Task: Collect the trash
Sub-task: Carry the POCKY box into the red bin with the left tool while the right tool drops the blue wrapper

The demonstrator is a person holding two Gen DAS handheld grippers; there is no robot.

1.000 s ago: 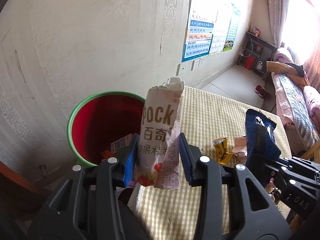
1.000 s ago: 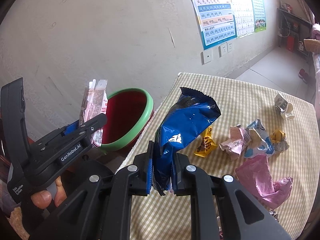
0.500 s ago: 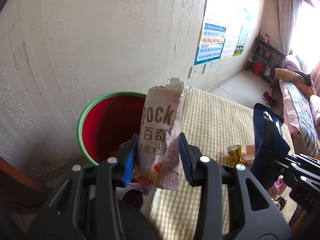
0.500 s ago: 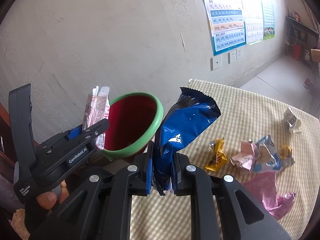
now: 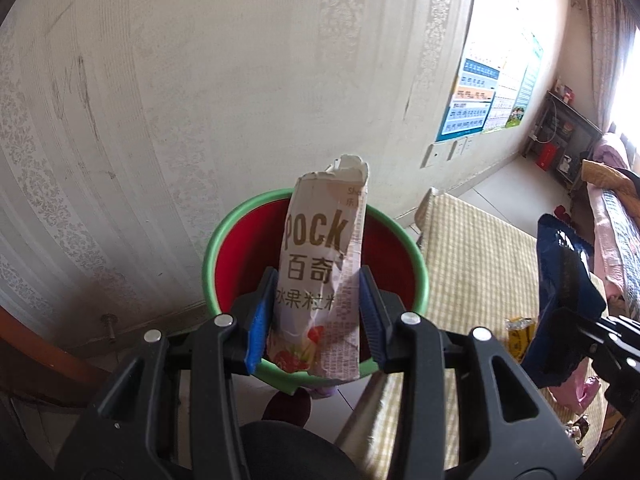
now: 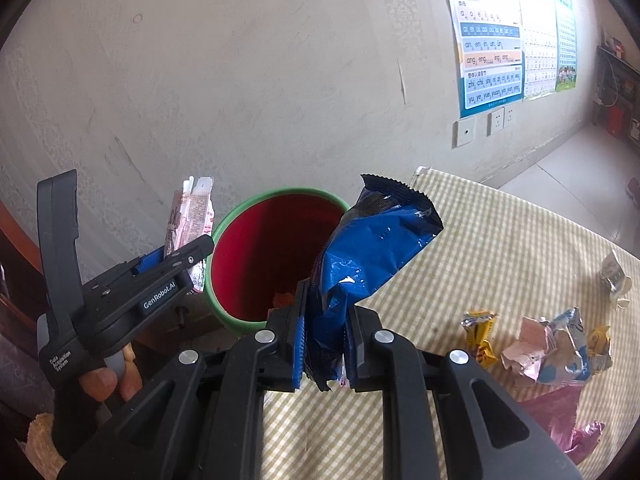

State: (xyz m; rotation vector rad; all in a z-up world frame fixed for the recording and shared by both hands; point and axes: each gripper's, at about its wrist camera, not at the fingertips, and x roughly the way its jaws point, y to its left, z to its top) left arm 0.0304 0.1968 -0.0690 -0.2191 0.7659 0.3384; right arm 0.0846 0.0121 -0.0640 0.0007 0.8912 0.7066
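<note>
Left gripper (image 5: 316, 312) clamps Pocky box (image 5: 320, 280) over bin rim (image 5: 212, 248) — right gripper (image 6: 324, 340) pinches blue wrapper (image 6: 372, 252).

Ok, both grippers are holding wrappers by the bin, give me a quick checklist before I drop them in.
1. Left gripper clamped on the Pocky box: ok.
2. Right gripper clamped on the blue bag: ok.
3. Bin mouth open, with room inside: ok.
4. Pocky box over the bin mouth: cannot tell; in the right view it looks left of the rim.
5. Blue bag over the bin mouth: cannot tell; it overlaps the rim's right edge.
6. Table cleared: not ok, wrappers remain.
</note>
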